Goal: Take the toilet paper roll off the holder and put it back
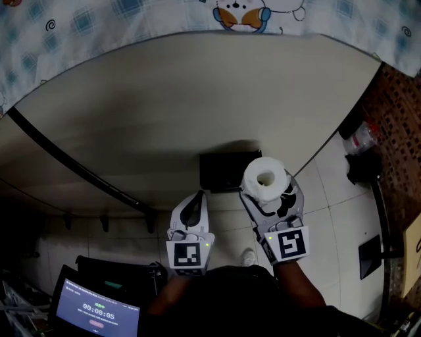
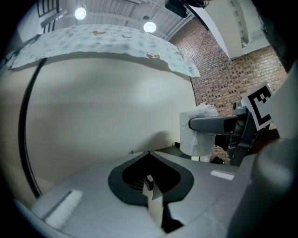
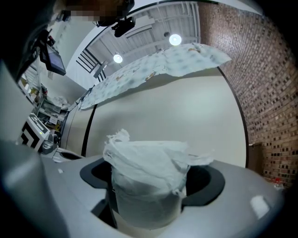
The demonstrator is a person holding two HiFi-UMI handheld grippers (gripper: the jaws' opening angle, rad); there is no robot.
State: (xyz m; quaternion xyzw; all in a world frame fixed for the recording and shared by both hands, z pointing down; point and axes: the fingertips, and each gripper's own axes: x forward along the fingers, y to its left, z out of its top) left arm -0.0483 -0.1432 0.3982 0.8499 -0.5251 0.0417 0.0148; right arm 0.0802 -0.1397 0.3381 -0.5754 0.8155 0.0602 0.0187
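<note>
My right gripper is shut on the white toilet paper roll, held with its hollow core facing up just right of the black holder on the cream wall. In the right gripper view the roll fills the space between the jaws, with loose, crumpled paper at its top. My left gripper hangs below and left of the holder, shut and empty. The left gripper view shows its closed tips, with the roll and a right gripper finger off to the right.
A black pipe runs diagonally across the cream wall. Patterned cloth hangs over the wall's top. Brick wall and a black stand are at the right. A screen sits at the lower left, above tiled floor.
</note>
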